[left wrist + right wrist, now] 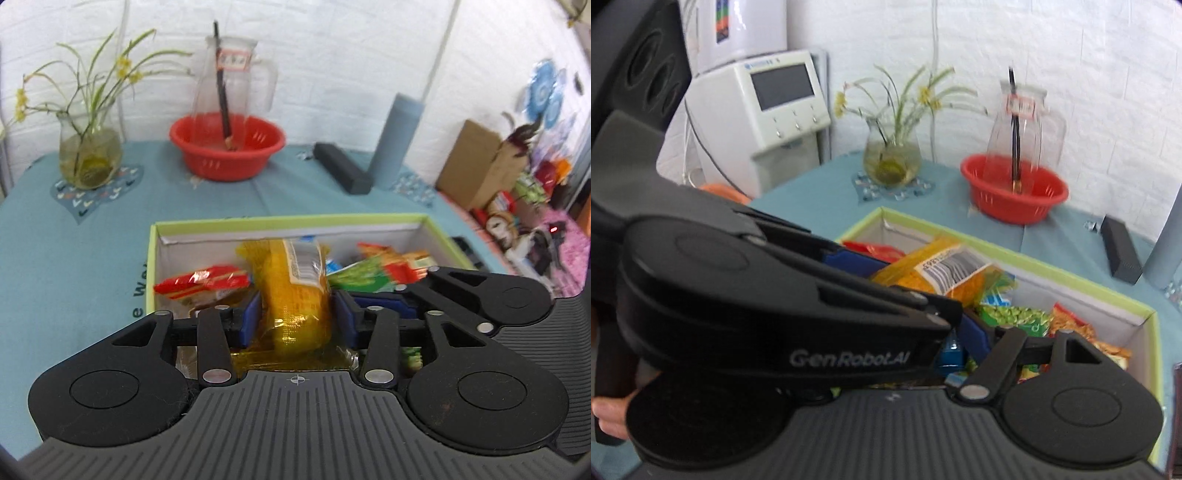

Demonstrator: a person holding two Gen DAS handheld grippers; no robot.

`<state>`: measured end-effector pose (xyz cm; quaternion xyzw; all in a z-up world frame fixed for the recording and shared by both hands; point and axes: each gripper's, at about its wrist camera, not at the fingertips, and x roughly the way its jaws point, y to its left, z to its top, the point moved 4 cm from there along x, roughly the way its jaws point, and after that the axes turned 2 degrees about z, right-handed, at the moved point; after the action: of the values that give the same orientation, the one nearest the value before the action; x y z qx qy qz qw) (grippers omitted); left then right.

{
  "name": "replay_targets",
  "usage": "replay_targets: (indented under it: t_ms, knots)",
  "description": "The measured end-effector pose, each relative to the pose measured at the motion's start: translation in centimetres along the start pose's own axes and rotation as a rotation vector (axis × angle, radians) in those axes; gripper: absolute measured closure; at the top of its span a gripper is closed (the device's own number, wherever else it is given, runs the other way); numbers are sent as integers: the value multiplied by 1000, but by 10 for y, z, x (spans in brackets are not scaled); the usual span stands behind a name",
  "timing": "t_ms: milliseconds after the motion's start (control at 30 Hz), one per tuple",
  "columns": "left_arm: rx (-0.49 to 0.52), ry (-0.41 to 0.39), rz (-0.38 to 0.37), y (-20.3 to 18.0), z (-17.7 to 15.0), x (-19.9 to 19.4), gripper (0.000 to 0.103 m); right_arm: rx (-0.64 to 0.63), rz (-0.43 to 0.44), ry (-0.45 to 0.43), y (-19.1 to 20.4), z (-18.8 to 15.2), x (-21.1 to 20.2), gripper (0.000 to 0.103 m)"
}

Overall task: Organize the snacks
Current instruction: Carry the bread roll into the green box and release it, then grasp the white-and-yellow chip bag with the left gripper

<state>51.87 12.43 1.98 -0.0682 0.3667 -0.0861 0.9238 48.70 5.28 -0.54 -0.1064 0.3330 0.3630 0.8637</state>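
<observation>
Across the near middle of the teal tablecloth (74,229), an open green-rimmed box (280,220) is sitting with mixed snack packets inside it. Between the blue pads (249,319) of the left gripper (295,317), a yellow snack packet (295,295) is standing roughly upright, barcode label towards the far side; the pads are sitting just beside its two flanks, and small gaps are showing on both sides, so the jaws are partly open and are not pressing on it. To the left of that packet, a red packet (201,282) is lying in the box, and to the right a green packet (364,277) is lying against more red and orange wrappers. From the right wrist view, the left gripper is crossing the near left of the frame and covering most of the right gripper (975,343); only one blue pad and one black linkage are showing above the snacks, so whether that claw is open or gripping cannot be told. At the far side of the table, a red basin (227,147) is holding a glass jug (231,77), with a glass vase of yellow flowers (90,155) standing to its left.
</observation>
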Motion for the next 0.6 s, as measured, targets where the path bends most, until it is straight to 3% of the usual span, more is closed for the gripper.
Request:
replay_targets:
  t_ms: [100,167,300,400,500,600]
  knots:
    - [-9,-25,-3,7,-5,1,47,-11,-18,-30,0,-8,-4,15]
    - [-26,-63,3,7,-4,-12,39,-12,-39,-67,-1,-8,-16,10]
    - [-3,-174,-13,-3,-6,-62,30,-24,-46,-197,12,-9,-72,10]
    - [7,-243,-40,-11,-21,-101,23,-41,-40,-257,32,-27,-111,10]
    - [-9,-244,-60,-11,-48,-121,20,-24,-10,-228,49,-58,-124,10]
    - [-45,-163,-65,-7,-83,-113,20,11,18,-136,60,-91,-110,10]
